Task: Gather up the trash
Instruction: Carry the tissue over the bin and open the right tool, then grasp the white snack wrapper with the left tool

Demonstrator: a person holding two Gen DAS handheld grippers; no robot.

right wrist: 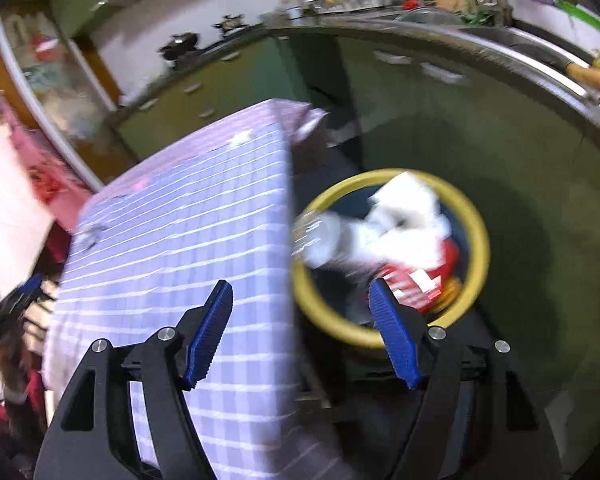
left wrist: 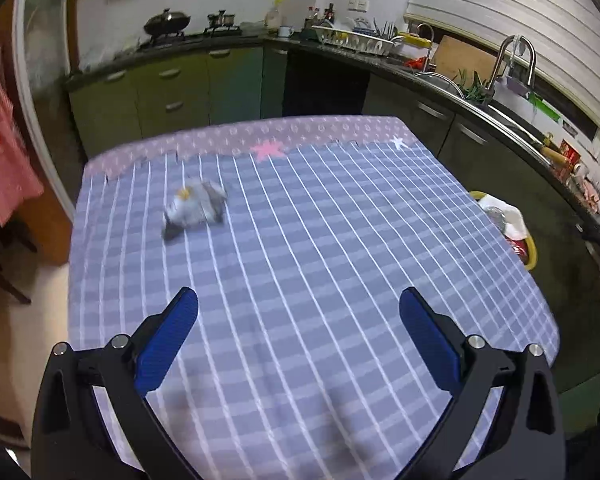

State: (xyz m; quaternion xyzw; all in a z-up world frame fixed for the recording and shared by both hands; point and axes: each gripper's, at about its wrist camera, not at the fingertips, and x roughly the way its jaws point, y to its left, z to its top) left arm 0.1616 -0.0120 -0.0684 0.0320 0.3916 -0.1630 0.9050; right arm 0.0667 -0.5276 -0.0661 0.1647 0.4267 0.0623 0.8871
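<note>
Yellow-rimmed bin (right wrist: 485, 248) holds waste; both jaws spread, empty. Left gripper (left wrist: 299, 312) should straddle crumpled wrapper (left wrist: 196, 208) squarely.

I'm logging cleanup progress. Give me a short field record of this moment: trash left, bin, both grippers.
trash left: one crumpled grey wrapper on the checked tablecloth
bin: yellow-rimmed bin beside the table, holding white and red trash
left gripper: open, empty, above the cloth
right gripper: open, empty, over the table edge and bin
</note>
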